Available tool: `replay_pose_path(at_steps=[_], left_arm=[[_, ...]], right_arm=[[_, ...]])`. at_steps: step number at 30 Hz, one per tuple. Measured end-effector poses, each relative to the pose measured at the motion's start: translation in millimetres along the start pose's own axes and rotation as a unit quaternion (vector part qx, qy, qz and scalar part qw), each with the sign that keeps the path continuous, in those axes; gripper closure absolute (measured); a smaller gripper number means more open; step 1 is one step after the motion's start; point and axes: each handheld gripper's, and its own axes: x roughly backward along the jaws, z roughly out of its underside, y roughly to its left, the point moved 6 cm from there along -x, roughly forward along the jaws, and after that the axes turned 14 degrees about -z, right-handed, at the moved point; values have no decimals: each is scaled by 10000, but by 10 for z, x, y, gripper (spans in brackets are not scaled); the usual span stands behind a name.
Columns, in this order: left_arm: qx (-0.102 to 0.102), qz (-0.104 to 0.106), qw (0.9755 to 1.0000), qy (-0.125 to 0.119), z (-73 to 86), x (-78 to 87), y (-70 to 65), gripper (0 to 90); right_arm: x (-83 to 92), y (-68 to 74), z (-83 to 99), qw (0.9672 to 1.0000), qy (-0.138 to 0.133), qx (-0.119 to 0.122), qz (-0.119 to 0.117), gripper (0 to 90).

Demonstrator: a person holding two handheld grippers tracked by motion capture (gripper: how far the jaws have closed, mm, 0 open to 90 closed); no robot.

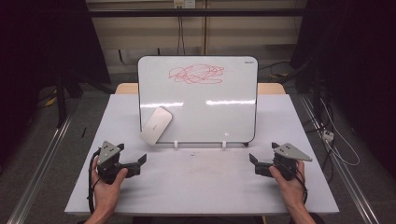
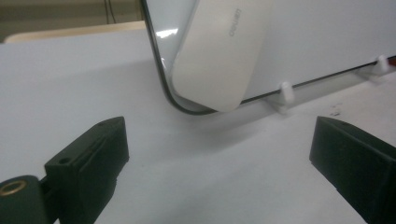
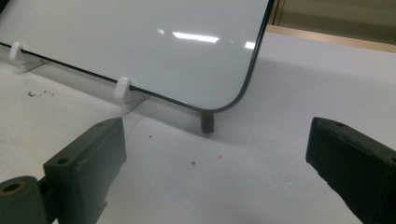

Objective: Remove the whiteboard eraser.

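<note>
Glossy whiteboard (image 1: 198, 100), rounded eraser (image 1: 156, 125), perhaps magnetic

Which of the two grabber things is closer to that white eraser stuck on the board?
The left gripper, at the table's left. The eraser sits on the whiteboard's lower left corner, just ahead of it; the right gripper is across the table.

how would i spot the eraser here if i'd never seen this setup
Find the whiteboard propped upright mid-table, red scribble near its top. At its lower left corner a white rounded oblong eraser sits tilted against the board's face. It is the one solid item there.
</note>
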Motion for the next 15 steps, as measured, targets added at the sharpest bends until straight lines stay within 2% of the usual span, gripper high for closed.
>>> replay_pose_path(at_steps=[1,3,5,6,7,12,15], left_arm=[[-43,-55,10000,-3,-6,-6,-4,44],[-89,-26,10000,-2,-11,-18,-16,44],[-80,-86,9999,104,1,-36,-31,74],[-191,-132,9996,130,8,-41,-39,72],[-201,-132,9996,115,8,-48,-51,70],[-219,35,9997,105,-25,-57,-85,54],[-318,52,9994,107,-64,-68,-96,60]], right_arm=[[1,-5,4,10000,7,-22,-20,47],[2,-15,8,10000,-4,-85,-18,47],[1,-24,18,9998,26,-172,-75,44],[1,-23,19,9998,30,-174,-78,44],[2,-21,15,9998,19,-169,-78,44],[-2,-22,16,9998,23,-168,-75,46],[5,-23,16,9999,36,-140,-57,50]])
